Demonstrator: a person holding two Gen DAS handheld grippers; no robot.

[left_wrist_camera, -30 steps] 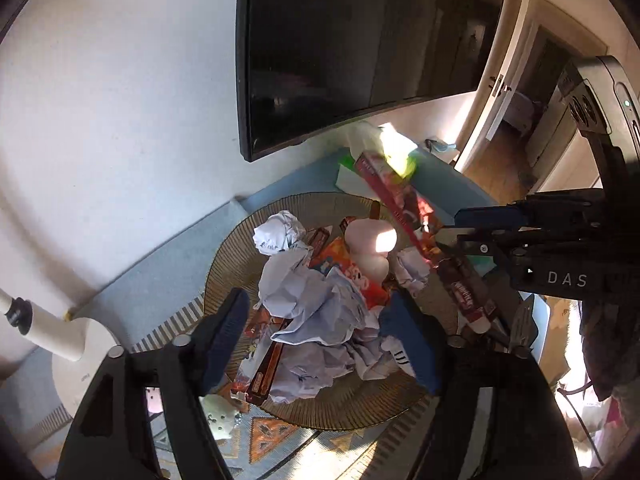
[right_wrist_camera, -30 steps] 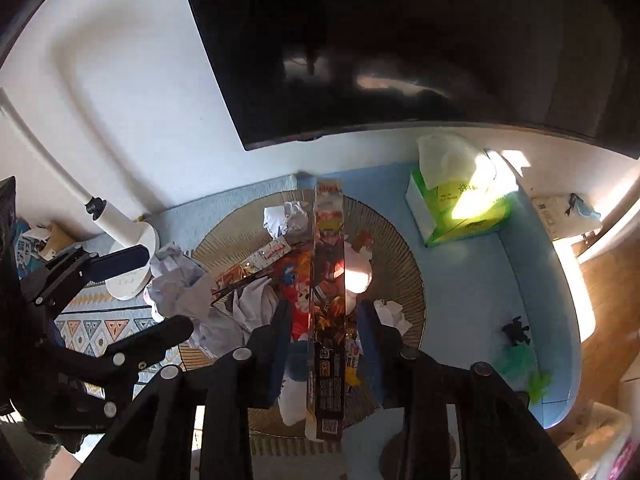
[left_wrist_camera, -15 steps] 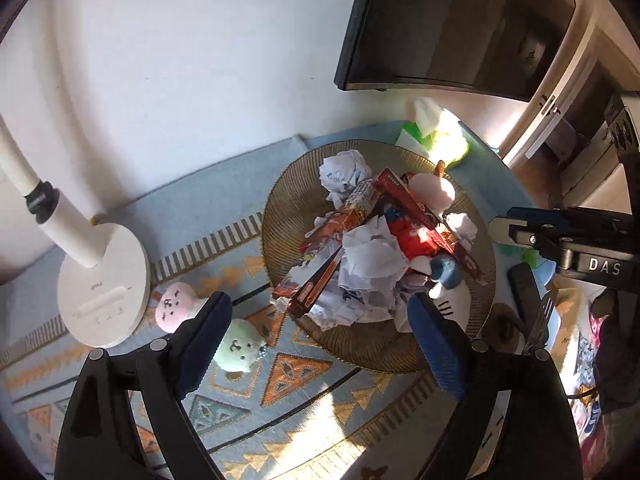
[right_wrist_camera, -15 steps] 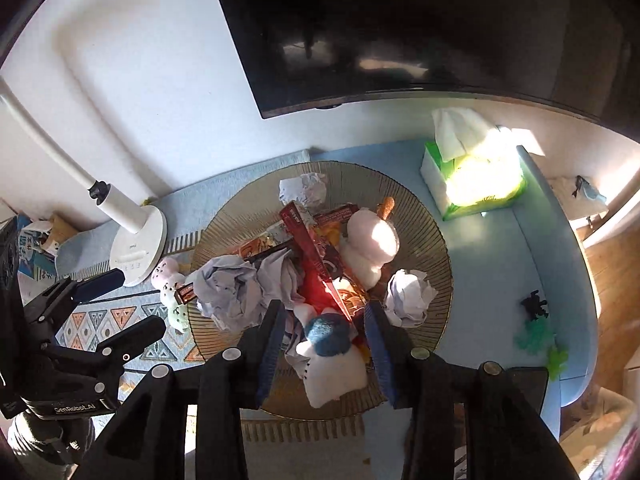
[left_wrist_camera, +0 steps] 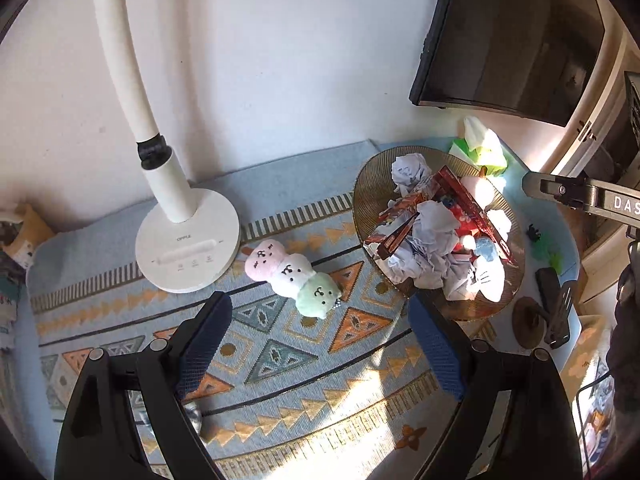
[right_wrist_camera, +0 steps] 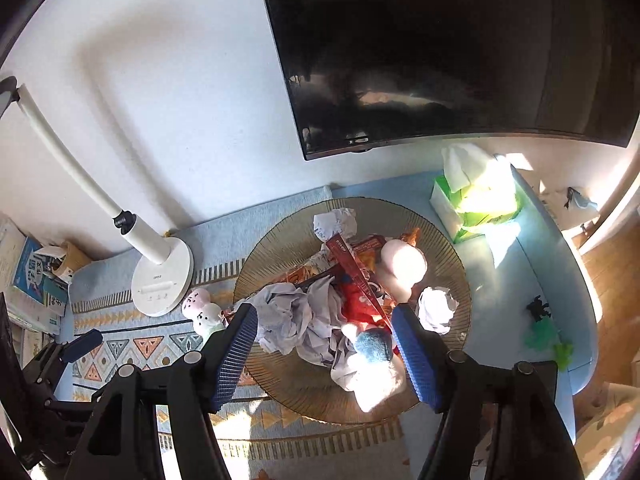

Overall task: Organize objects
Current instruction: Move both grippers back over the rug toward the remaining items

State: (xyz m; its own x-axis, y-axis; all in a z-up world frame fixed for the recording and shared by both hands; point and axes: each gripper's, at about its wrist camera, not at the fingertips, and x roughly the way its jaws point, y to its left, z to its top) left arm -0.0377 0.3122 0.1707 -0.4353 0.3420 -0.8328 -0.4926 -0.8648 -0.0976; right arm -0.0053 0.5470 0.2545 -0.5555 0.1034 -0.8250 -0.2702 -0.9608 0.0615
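A round brown glass dish holds a heap: crumpled paper, a long red box, a pink plush and a white plush with a blue nose. A pink, white and green plush lies on the patterned mat beside the dish. My left gripper hangs open above the mat, just in front of that plush, holding nothing. My right gripper is open over the dish's near side, empty, with the heap between its fingers.
A white desk lamp stands at the back left. A green tissue box sits behind the dish under a dark wall screen. Small black and green toys lie right. Books are stacked far left.
The right gripper let go of the long red box, which now lies in the dish, and its jaws spread wide. The left gripper swung left from over the dish to the mat by the plush.
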